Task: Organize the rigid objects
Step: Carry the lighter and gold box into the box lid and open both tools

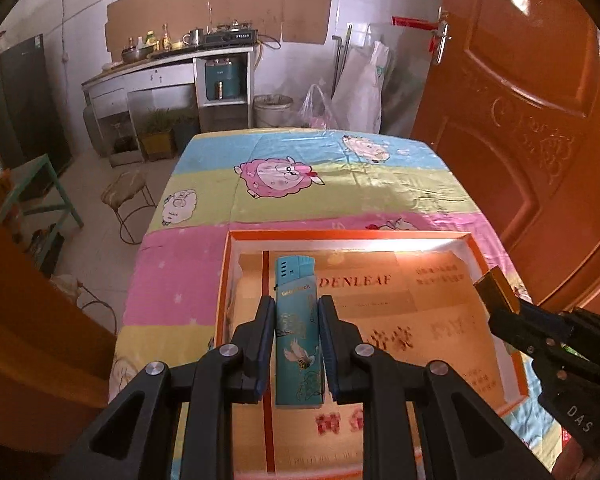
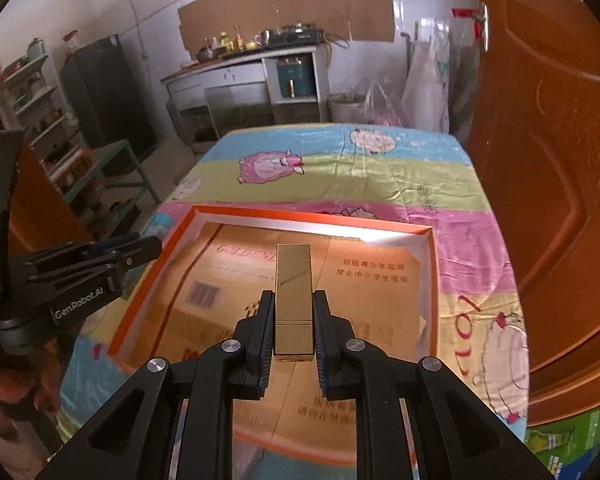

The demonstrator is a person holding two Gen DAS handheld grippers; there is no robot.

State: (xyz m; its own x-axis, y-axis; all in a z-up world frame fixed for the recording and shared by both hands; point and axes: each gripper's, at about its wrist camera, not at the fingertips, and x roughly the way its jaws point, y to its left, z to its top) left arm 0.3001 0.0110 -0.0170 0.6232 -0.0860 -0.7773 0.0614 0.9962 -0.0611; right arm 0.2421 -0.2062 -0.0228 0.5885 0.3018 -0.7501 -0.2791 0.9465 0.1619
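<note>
Left gripper (image 1: 297, 316), lower centre of the left view: clamped on a teal lighter (image 1: 298, 328), pads flat against its long sides; lighter pointing forward over the box (image 1: 340, 235); grip taken mid-body, likely so the piece stays level for setting down.

Right gripper (image 2: 293, 308), lower centre of the right view: clamped on a gold case (image 2: 294, 300), a slim squared block with a seam near its rear end, possibly a lipstick; held along its length too, probably for the same reason.

Both pieces over the box, lighter toward its left side, case nearer the middle; whether either touches the liner or hangs above it, not clear from these angles; judged as carried, not yet placed.

Box: shallow, orange rim, white inner walls, floor lined with printed cardboard (image 2: 364, 280); open side up as a tray for sorting; nothing else seen lying in it.

Box on the table under a striped cartoon-sheep cloth (image 1: 300, 184); door (image 1: 520, 120) close at right of frame.

Hard to make out: lighter's tail end behind the gripper linkages; box's near rim cut off by gripper bodies at bottom of frame; liner print blurred by glare at the far wall; in the left view only the case's tip shows at right edge.
</note>
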